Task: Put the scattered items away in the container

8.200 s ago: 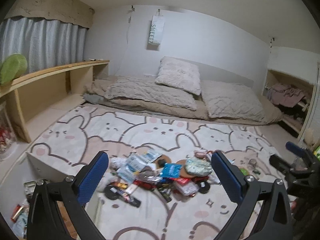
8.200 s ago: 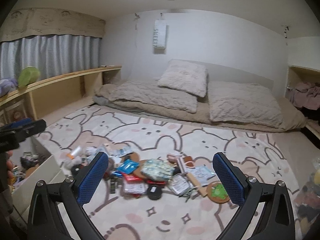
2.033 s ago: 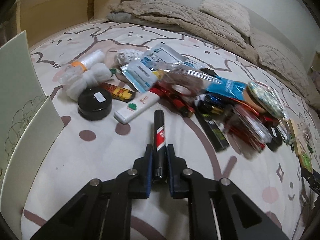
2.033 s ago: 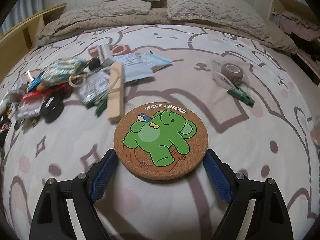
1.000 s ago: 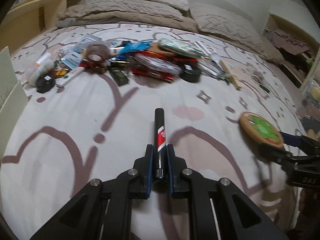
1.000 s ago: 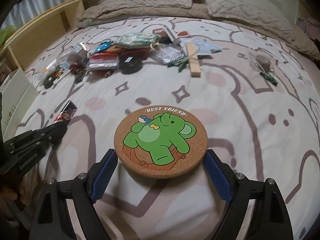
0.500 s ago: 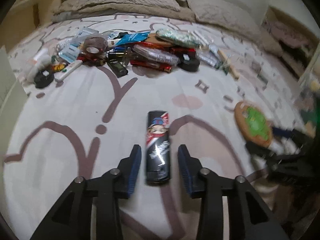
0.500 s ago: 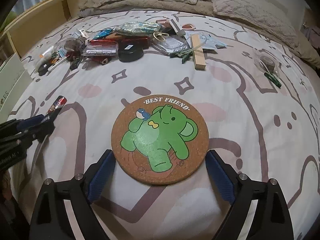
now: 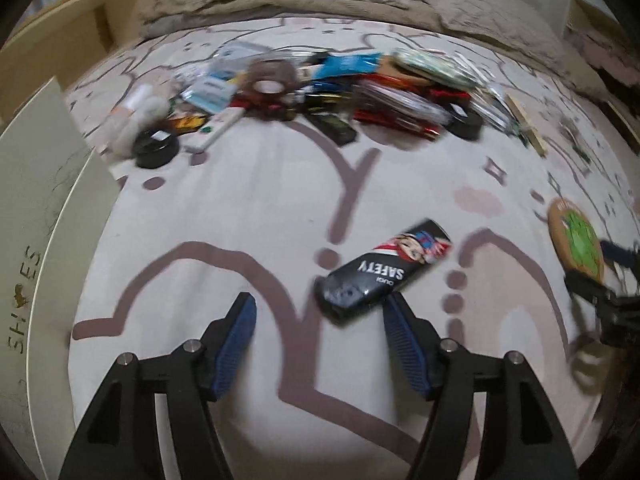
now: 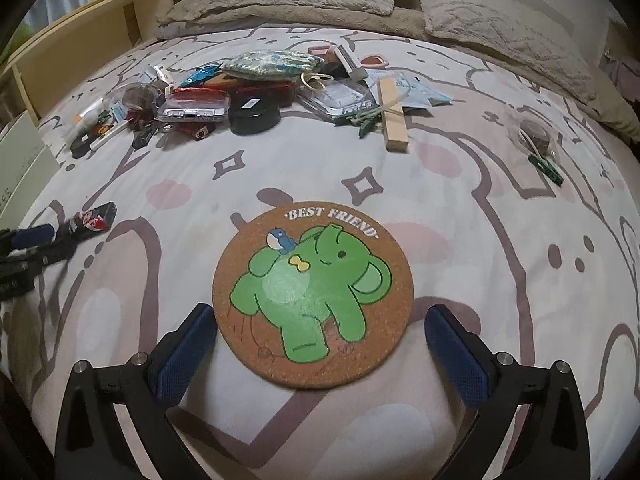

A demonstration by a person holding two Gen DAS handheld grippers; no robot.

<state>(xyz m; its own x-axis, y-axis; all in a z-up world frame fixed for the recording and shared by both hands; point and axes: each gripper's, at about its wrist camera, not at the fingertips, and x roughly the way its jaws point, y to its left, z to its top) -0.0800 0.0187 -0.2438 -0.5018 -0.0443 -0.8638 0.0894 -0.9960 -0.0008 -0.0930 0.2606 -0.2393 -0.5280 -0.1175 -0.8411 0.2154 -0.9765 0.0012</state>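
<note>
Two grippers, both opening, neither gripping: left gripper releases the lighter, lying loose on the rug by its right pad; right gripper straddles the coaster, flat, unclamped. Lighter: likely light, rigid, slick, grip across narrow sides. Coaster: probably light, stiff cork, pinch rim edges

Ahead of your left gripper, whose jaws are opening, a black lighter lies slanted on the rug, just beside the right pad. Beyond it the rug is bare up to the clutter pile. The cardboard box wall blocks your left side. Your right gripper has the cork coaster lying between its opening jaws; bare rug lies on both sides.
</note>
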